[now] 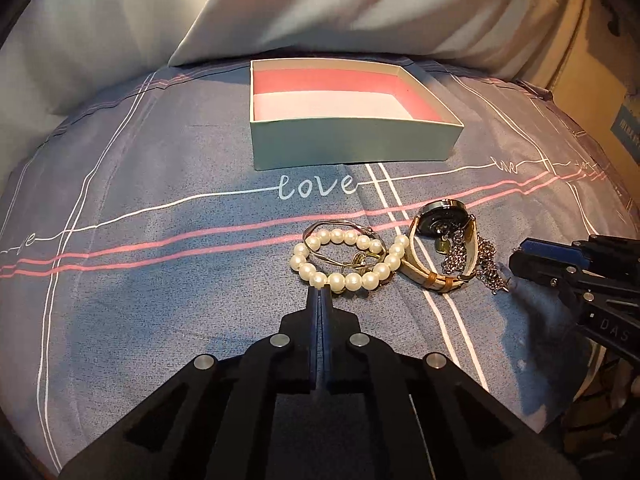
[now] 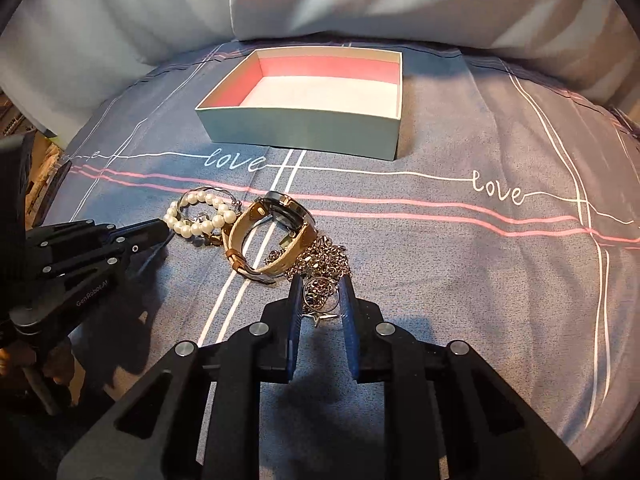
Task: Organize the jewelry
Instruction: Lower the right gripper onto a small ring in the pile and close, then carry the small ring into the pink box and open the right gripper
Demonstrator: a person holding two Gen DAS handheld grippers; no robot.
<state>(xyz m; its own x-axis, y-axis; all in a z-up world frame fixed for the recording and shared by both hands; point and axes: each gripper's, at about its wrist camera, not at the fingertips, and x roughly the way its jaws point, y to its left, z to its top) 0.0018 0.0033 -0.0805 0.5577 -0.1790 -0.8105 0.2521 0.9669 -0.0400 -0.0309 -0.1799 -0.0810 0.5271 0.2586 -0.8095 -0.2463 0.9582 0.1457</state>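
Bed surface: I am working over a grey-blue bedsheet [image 1: 160, 152] with white and pink lines and the word "love" written on it; it carries everything.
Far edge: white pillows [image 1: 320, 4] run along the back edge of the bed, just behind the box.
Box: the shallow pale-green cardboard box with pink inner walls and a white floor [image 1: 352, 142] sits near the back edge, open on top, with nothing inside that I can see.
Open room: a bare strip of sheet lies between the box and the jewelry, and wide bare sheet spreads toward the right edge in the right wrist view.
Jewelry pile: a white pearl bracelet [image 1: 344, 280], a thin silver bangle [image 1: 340, 226] lying across it, a dark-faced wristwatch on a tan leather strap [image 1: 440, 216] and a heap of silver chain with a small star charm [image 2: 324, 264] lie touching one another, in front of the box.
Left gripper [image 1: 320, 290]: my jaws are pressed together with nothing between them, tips just short of the pearl bracelet.
Right gripper [image 2: 322, 292]: my jaws stand apart, one on each side of the near end of the silver chain, not clamped on it.
In the way: the watch strap overlaps the chain, and the bangle overlaps the pearls.
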